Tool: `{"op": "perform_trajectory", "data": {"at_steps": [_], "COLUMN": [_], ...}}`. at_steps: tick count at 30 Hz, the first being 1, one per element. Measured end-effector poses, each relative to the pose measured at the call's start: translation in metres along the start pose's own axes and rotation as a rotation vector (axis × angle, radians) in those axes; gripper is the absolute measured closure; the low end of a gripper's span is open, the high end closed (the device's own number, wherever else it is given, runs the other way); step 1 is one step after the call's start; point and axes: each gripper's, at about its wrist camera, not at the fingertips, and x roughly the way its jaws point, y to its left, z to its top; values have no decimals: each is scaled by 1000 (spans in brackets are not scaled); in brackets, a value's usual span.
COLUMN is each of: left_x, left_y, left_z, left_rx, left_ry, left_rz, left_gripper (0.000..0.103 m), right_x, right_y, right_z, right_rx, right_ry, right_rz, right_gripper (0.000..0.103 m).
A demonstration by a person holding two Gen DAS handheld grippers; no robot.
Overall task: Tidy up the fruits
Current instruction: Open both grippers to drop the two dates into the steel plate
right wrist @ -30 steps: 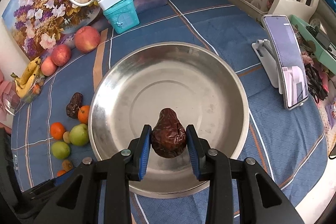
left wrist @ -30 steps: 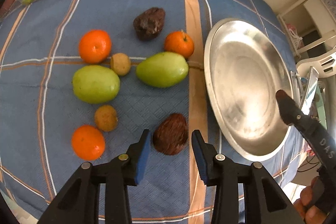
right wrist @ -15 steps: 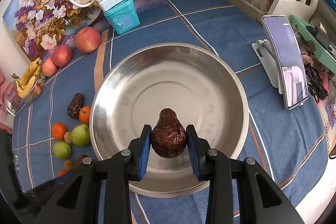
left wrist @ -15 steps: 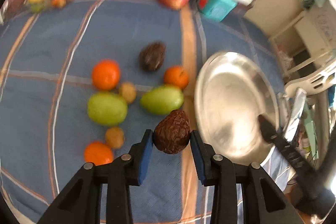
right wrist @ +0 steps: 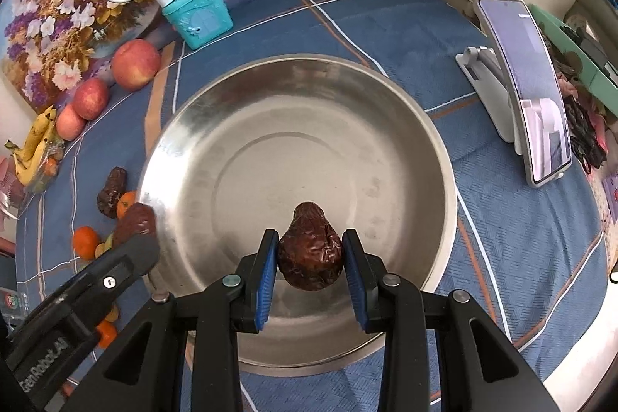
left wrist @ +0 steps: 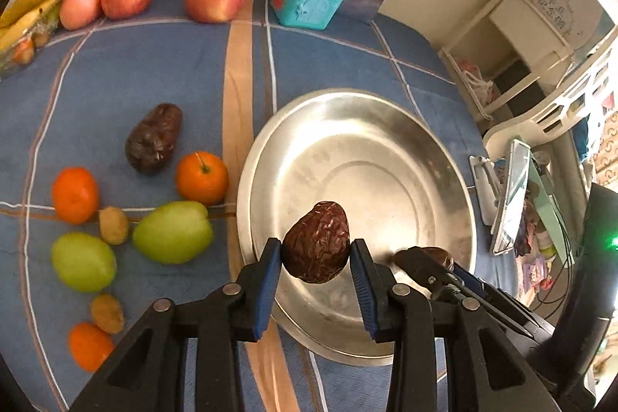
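Blue plaid cloth over the counter (left wrist: 127, 64), floral painting at the back, phone on a stand (right wrist: 529, 103) off to the right. Steel bowl (right wrist: 216, 111) centre, bare inside, nothing resting in it yet.

Left gripper (left wrist: 316, 259): jaws narrow, clamped on a wrinkled dark-brown fruit (left wrist: 316, 242), long axis roughly upright, narrow end up and away. Held just inside the bowl's near-left rim, above the metal, not touching as far as can be told.

Right gripper (right wrist: 311, 257): jaws narrow on a second dark fruit (right wrist: 311, 250), narrow end pointing forward toward bowl centre. Held over the near half of the bowl, further in than the left load.

Both loads already over the target; drop direction straight down for each. Right likely the cleaner release, left close to the rim, risk of rolling out.

Third dark fruit (left wrist: 154, 138) on the cloth left of the bowl, beside oranges and green fruits (left wrist: 172, 232); left side nearer for that.
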Motion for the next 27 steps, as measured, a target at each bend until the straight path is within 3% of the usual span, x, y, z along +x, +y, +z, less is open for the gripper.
{"op": "perform_trajectory", "data": {"at_steps": [12, 15, 19, 21, 23, 26, 27], "left_x": [-5, -16, -30, -35, -42, -50, -55], "left_y": [4, 10, 22, 31, 42, 62, 69], "left_z": [1, -1, -4, -6, -7, -8, -9], "left_rx": [-33, -34, -48, -63, -84, -122, -130], "left_ry": [4, -11, -27, -39, -60, -90, -104], "left_rz": [-20, 18, 99, 148, 192, 262, 286], "left_gripper": [59, 45, 33, 26, 18, 0, 0], "right_x": [1, -2, -5, -6, -6, -10, -10], "right_y": [2, 0, -1, -1, -1, 3, 5], "right_z": [0, 0, -2, -3, -4, -7, -8], "right_rx": [1, 2, 0, -7, -13, -30, -36], "right_ry": [7, -2, -12, -12, -15, -28, -32], "right_rz": [-18, -28, -42, -45, -58, -65, -66], "right_gripper": [68, 67, 45, 45, 32, 24, 23]}}
